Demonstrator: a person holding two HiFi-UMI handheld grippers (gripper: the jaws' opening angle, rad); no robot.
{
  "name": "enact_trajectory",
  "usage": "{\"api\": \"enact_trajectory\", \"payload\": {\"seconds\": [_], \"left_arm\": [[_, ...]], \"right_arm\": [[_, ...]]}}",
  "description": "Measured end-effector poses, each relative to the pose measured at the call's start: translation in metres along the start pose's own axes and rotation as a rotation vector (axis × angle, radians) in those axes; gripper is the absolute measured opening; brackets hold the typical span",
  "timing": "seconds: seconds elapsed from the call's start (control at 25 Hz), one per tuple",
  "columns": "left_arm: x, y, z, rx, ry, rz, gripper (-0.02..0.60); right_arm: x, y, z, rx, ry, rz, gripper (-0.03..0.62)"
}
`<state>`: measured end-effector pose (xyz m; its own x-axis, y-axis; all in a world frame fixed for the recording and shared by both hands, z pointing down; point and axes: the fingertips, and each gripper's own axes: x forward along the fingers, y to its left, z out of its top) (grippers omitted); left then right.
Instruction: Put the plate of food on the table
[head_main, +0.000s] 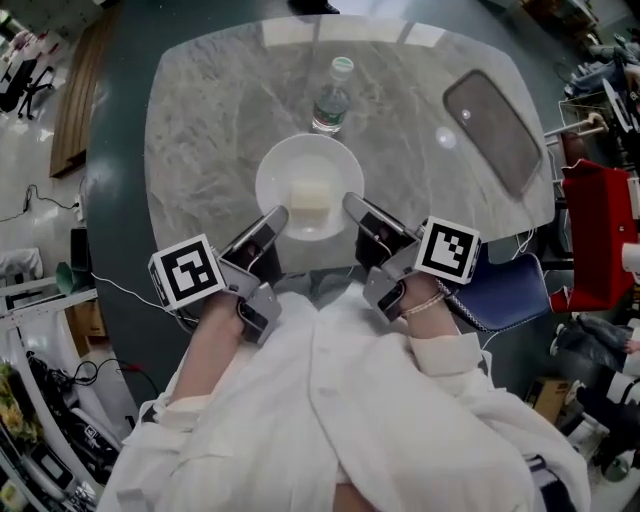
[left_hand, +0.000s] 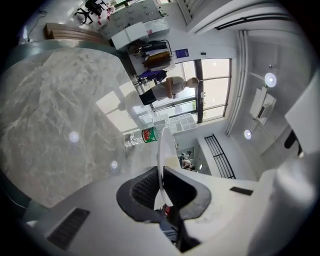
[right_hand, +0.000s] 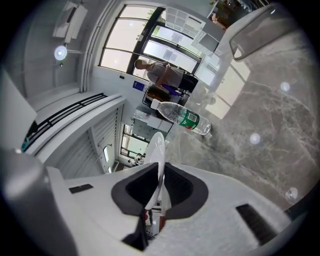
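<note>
A white plate (head_main: 300, 165) with a pale block of food (head_main: 309, 197) is over the near middle of the round marble table (head_main: 210, 110). Whether it rests on the table I cannot tell. My left gripper (head_main: 277, 218) is shut on the plate's near-left rim, and my right gripper (head_main: 353, 204) is shut on its near-right rim. In the left gripper view the plate's (left_hand: 161, 147) thin edge runs between the black pads of the left gripper (left_hand: 161, 187). The right gripper view shows the same: the plate (right_hand: 156, 147) edge-on inside the right gripper (right_hand: 159, 192).
A clear water bottle with a green label (head_main: 332, 98) stands just behind the plate. A dark rounded tray (head_main: 492, 130) lies at the table's far right. A blue chair (head_main: 500, 290) is at the table's near right edge, with red furniture (head_main: 600, 235) beyond it.
</note>
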<state>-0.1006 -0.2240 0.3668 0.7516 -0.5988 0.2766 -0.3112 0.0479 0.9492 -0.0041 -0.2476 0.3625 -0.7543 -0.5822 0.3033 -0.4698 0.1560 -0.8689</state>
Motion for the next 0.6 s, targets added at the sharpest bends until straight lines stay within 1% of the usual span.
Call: {"api": "enact_trajectory", "payload": {"seconds": [0.12, 0.28, 0.4, 0.6], "left_arm": [[0.002, 0.002, 0.005, 0.004, 0.021, 0.005, 0.023], [0.005, 0.005, 0.008, 0.003, 0.046, -0.015, 0.023], [0.006, 0.009, 0.007, -0.004, 0.061, -0.004, 0.023], [0.012, 0.012, 0.006, -0.028, 0.075, 0.019, 0.023]], "right_arm": [[0.003, 0.001, 0.003, -0.003, -0.017, -0.007, 0.028], [0.005, -0.002, 0.0, 0.01, -0.019, -0.027, 0.028], [0.008, -0.004, -0.001, 0.004, -0.013, -0.021, 0.028], [0.008, -0.011, -0.001, 0.03, -0.005, -0.027, 0.028]]}}
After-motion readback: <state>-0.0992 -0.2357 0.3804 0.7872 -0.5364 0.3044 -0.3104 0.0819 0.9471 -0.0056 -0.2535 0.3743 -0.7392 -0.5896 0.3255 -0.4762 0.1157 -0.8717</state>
